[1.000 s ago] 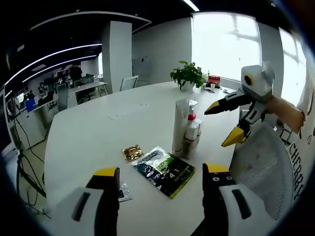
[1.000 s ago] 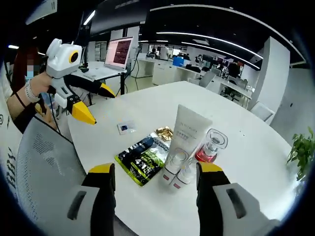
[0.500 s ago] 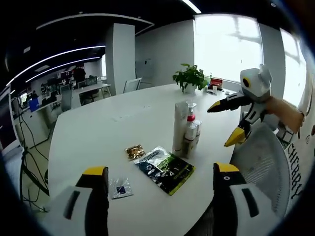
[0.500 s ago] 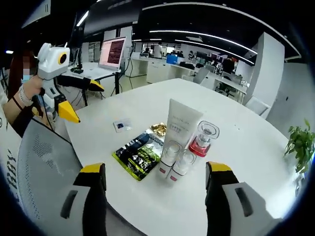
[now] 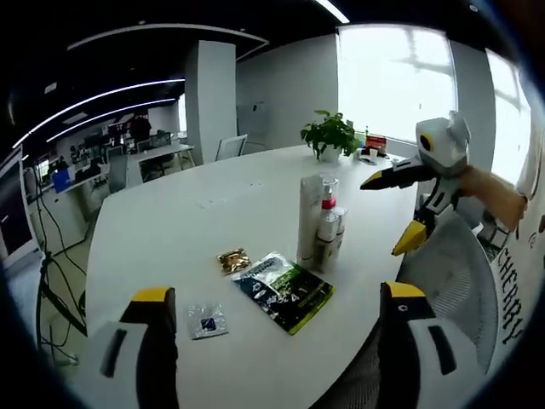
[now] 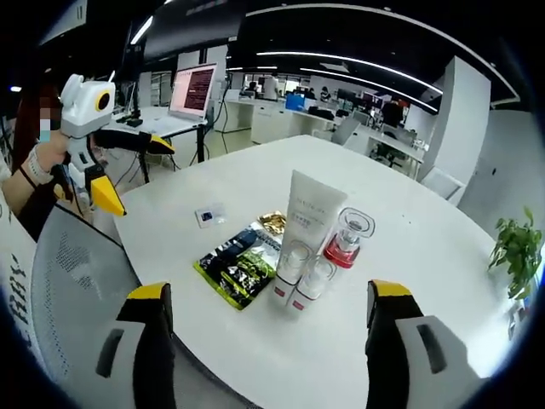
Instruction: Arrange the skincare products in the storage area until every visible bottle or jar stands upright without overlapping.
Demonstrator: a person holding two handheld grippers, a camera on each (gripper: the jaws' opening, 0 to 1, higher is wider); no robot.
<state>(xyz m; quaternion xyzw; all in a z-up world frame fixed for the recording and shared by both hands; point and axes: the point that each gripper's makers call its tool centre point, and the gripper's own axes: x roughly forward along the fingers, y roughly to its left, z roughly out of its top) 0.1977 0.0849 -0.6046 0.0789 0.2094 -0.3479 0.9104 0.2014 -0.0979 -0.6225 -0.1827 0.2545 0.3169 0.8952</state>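
Both grippers, left (image 5: 272,302) and right (image 6: 271,298), are hovering with jaws apart, holding nothing. The tube (image 6: 305,221) and bottles (image 6: 307,283) are standing upright together on the white desk (image 6: 409,256), beside a flat pouch (image 6: 238,267).

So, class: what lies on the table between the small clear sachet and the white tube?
In the right gripper view, a gold packet and a dark green pouch lie between the sachet and tube.

chair back (image 5: 511,294): "SHERRY"-like letters, partly cut | product labels: unreadable
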